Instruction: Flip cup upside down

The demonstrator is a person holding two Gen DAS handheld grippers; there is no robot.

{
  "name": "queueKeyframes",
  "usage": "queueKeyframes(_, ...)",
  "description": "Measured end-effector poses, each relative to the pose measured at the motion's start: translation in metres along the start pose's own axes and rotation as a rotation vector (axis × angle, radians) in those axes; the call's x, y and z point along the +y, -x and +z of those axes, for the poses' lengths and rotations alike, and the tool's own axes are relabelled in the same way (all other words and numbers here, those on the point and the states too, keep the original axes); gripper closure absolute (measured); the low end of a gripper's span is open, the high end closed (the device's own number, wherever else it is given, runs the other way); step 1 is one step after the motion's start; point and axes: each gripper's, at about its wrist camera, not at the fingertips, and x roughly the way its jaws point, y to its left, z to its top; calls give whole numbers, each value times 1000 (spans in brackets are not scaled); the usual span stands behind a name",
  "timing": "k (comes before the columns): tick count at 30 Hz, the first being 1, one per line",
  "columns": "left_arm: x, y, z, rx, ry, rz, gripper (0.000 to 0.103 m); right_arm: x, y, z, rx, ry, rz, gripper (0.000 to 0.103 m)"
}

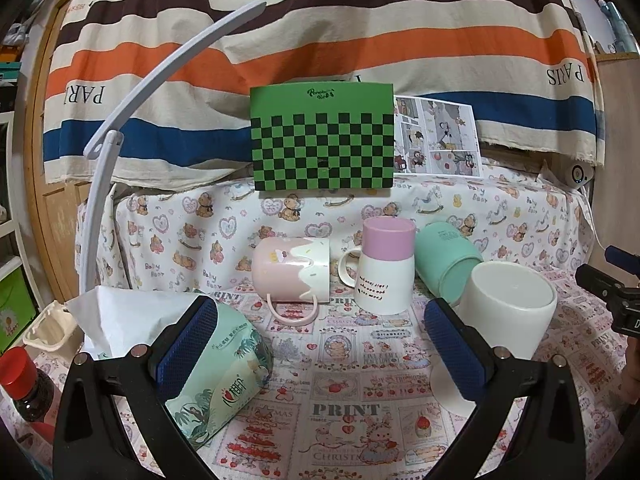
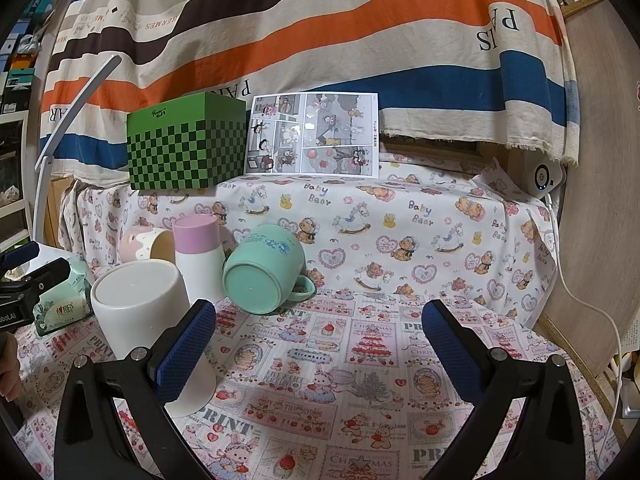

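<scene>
Both my grippers, left (image 1: 320,354) and right (image 2: 320,354), spread empty. White cup (image 2: 138,304) already inverted; reaching for leaning green mug (image 2: 262,270) risks toppling its neighbours.

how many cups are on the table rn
4: a white cup upside down nearest, a teal mug tipped over behind it, a pink-and-white mug upside down at centre, and a pink mug on its side at left. None looks hidden.
</scene>
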Motion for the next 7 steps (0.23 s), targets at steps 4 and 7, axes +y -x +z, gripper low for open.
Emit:
queueKeyframes(4,1,-1,0,3,6,3,0,-1,-1,-1,4,-4,-1,0)
queueKeyframes(7,0,1,0,-4,3,4,0,0,-1,-1,3,-2,-1,0)
